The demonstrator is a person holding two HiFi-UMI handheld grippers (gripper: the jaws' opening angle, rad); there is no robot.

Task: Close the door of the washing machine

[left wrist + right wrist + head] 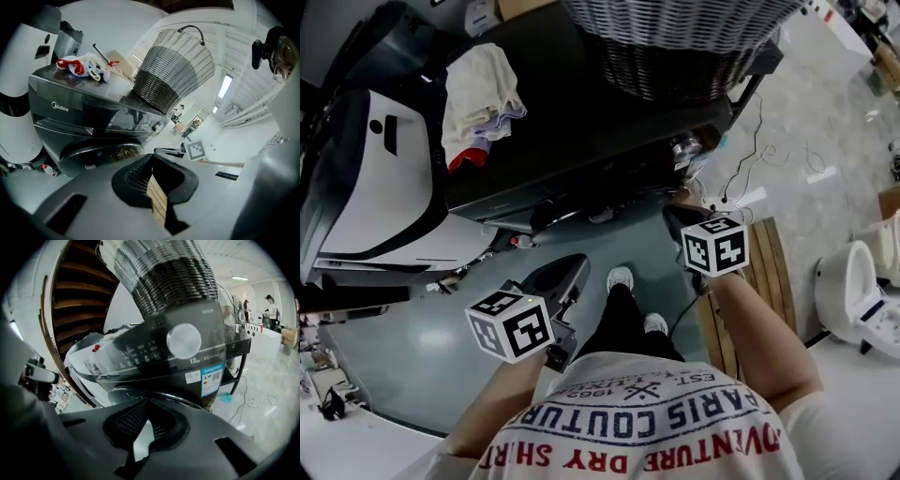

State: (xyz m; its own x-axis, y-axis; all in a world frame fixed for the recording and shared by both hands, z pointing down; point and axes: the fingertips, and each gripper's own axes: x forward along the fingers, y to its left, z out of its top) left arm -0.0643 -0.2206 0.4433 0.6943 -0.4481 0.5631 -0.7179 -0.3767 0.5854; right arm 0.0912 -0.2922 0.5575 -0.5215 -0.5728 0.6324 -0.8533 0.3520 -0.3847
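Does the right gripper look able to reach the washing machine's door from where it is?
Probably yes: the right gripper hangs close in front of the door, and nothing seems to stand between them.

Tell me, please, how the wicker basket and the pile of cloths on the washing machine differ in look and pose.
The wicker basket is stiff and woven, in dark and pale grey bands; the pile of cloths is soft and crumpled, white with red and blue. The basket stands tall; the cloths lie low and spread out. Both rest on the dark top of the washing machine.
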